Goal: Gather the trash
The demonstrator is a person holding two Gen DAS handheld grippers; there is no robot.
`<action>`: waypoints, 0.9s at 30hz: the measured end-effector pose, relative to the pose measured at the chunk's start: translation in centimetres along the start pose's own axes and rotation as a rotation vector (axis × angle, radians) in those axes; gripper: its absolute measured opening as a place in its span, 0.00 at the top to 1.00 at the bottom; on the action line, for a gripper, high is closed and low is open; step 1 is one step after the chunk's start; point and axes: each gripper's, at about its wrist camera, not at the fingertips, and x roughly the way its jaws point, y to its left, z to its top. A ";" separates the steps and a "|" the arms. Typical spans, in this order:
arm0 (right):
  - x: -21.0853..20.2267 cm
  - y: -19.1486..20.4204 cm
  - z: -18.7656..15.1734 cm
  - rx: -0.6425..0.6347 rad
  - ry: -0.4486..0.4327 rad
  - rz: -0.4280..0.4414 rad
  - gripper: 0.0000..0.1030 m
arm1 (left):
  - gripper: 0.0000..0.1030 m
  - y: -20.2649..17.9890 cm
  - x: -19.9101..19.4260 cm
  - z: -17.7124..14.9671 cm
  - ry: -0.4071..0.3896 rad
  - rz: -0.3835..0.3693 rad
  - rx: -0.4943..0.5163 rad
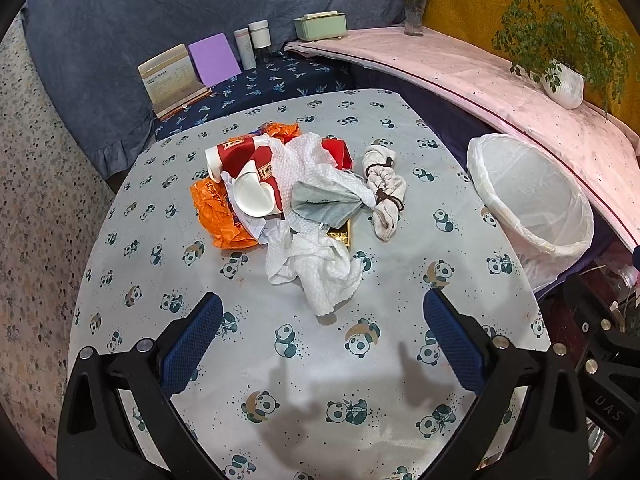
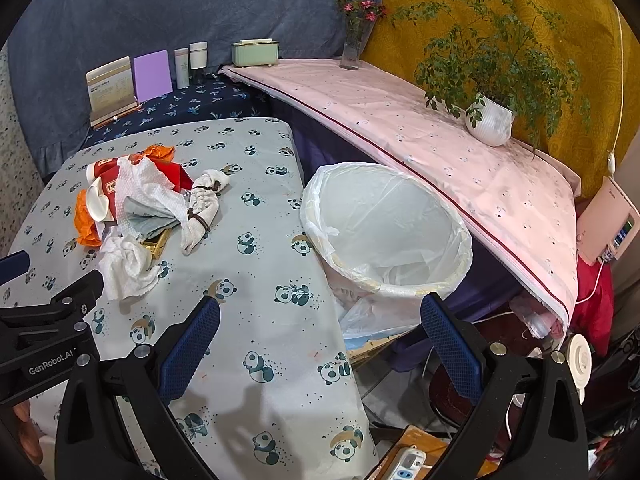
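Note:
A heap of trash lies on the panda-print table (image 1: 280, 360): a crumpled white paper towel (image 1: 316, 264), a red and white paper cup (image 1: 244, 160), orange plastic wrap (image 1: 220, 216), bubble wrap (image 1: 316, 160), a grey pouch (image 1: 324, 204) and a tied beige cloth (image 1: 384, 192). My left gripper (image 1: 322, 312) is open and empty, just short of the paper towel. My right gripper (image 2: 320, 316) is open and empty, over the table's right edge in front of the white-lined trash bin (image 2: 384, 224). The heap also shows in the right wrist view (image 2: 136, 208).
The bin (image 1: 532, 192) stands right of the table beside a pink-covered shelf (image 2: 440, 140) with a potted plant (image 2: 490, 120) and a flower vase (image 2: 352, 52). Books, bottles and a green box (image 1: 320, 26) line the back. A power strip (image 2: 408, 464) lies on the floor.

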 end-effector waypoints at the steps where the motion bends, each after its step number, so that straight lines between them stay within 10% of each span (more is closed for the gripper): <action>1: 0.0 0.0 0.0 0.001 0.000 0.000 0.07 | 0.07 0.0 0.0 0.0 -0.001 0.001 0.001; 27: 0.1 -0.6 0.2 0.004 0.000 -0.011 0.07 | 0.07 -0.6 0.0 0.4 -0.001 -0.001 0.022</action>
